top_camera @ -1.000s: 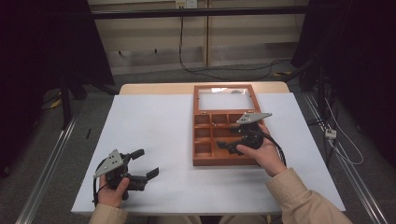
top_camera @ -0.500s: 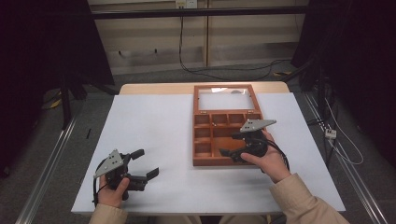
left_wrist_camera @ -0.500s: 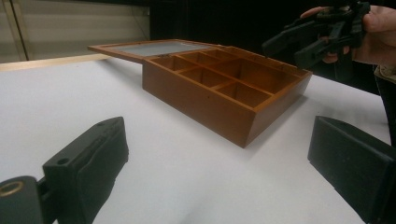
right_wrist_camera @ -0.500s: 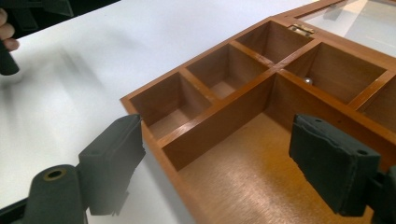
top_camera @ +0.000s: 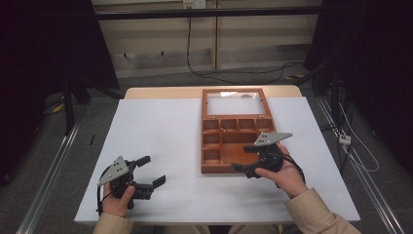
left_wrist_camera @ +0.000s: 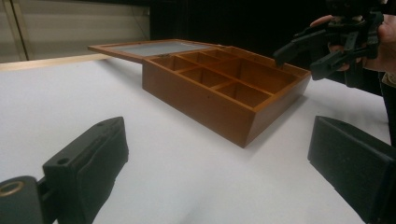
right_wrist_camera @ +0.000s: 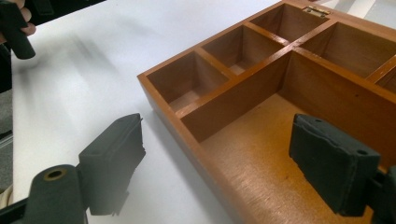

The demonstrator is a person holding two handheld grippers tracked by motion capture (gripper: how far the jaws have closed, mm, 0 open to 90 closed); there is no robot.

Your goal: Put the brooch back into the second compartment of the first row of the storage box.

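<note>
White covers the worktop (top_camera: 170, 141), and a grey floor with black cables lies behind it.

Near the front left corner of the worktop, the left hand (top_camera: 117, 202) holds the left gripper (top_camera: 150, 171). Its jaws are spread wide and hold nothing. It sits in the same spot as a second ago. From the left gripper view, the two black jaws frame bare white top, and the box stands farther off.

Right of the middle, the wooden box (top_camera: 237, 141) lies open. Its glass lid (top_camera: 234, 101) is folded back flat toward the far edge. The little compartments inside look empty.

At the front right corner of the box, the right hand (top_camera: 286, 173) holds the right gripper (top_camera: 243, 158). Its jaws are wide apart with nothing between them. A second ago this gripper was higher up over the middle of the box; it has since pulled back toward the person and turned to point left. From the right gripper view, one jaw is above the white top and the other hangs over the big compartment (right_wrist_camera: 261, 154), with the box's front wall between them.
</note>
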